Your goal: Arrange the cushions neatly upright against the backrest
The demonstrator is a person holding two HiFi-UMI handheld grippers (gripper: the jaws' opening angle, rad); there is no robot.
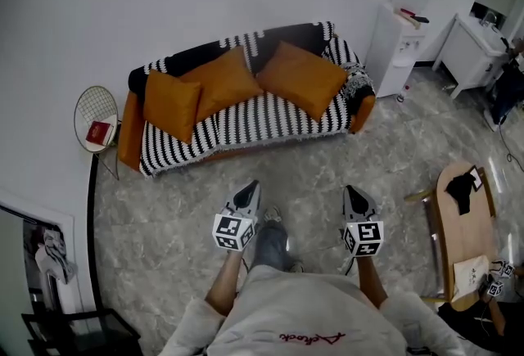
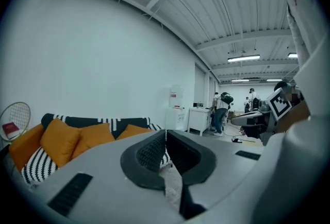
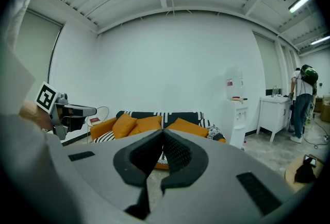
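Both grippers are out front here, and both are empty. The left gripper has its jaws pressed together with nothing between them, and the right gripper is the same, clamped on air. Each points nearly level at the sofa, which sits ahead of the jaws and well apart from them, with a stretch of floor in between.

Now the cushions: three orange ones, all on that seat. Ahead and well to the left of the left jaws is the left cushion, propped near the sofa's arm end. Overlapping it is the middle cushion, leaning towards the backrest but skewed, one corner up. And the right cushion is the untidy one, I'd say. It slumps on a diagonal, its long axis running from the backrest down and out towards the front of the seat.

Here's what the reach turns on. The right cushion lies almost straight ahead of the right jaws and only just left of where the left jaws point, so it's about as near to one hand as the other. The left and middle cushions fall squarely on the left gripper's side, so my call is left hand for those two and right hand for the slumped one. Nothing is within reach by my reading; the jaws would have to cross the floor and part before any cushion gets stood up
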